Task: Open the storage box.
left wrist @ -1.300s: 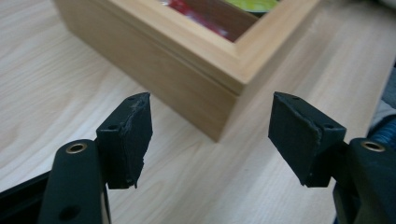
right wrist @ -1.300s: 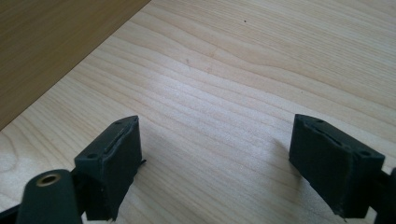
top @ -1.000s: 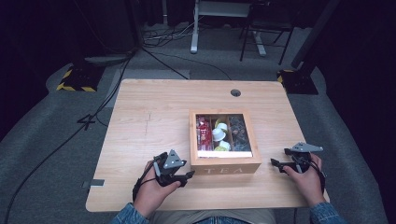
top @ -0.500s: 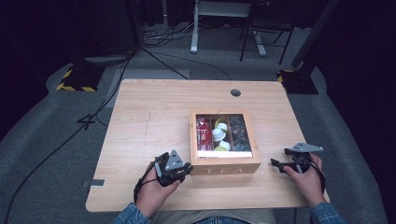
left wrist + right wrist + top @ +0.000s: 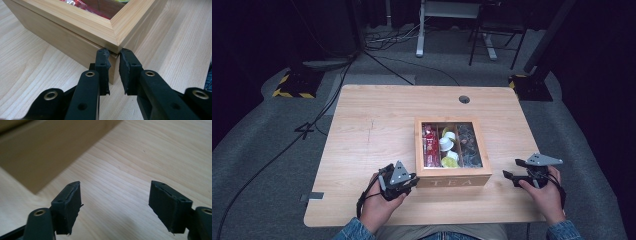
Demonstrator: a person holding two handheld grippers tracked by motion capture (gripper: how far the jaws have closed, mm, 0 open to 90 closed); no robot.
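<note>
A wooden tea box [image 5: 454,181] with a glass-paned lid stands in the middle of the table, holding red packets, white cups and dark items. My left gripper [image 5: 412,181] is at the box's front left corner. In the left gripper view its jaws [image 5: 114,53] stand open by a narrow gap on either side of that corner edge, with the tips just under the lid's rim [image 5: 75,25]. My right gripper [image 5: 508,176] rests on the table a little to the right of the box. It is wide open [image 5: 115,186] with bare wood between its jaws, and the box's side [image 5: 45,147] is blurred beyond.
The light wooden table [image 5: 377,130] has bare wood left of and behind the box, and a cable hole [image 5: 464,99] near its far edge. Dark floor, cables and desk legs lie beyond the table.
My left gripper has slid right, up to the box's front left corner, and its jaws have narrowed. The right gripper has stayed in place.
</note>
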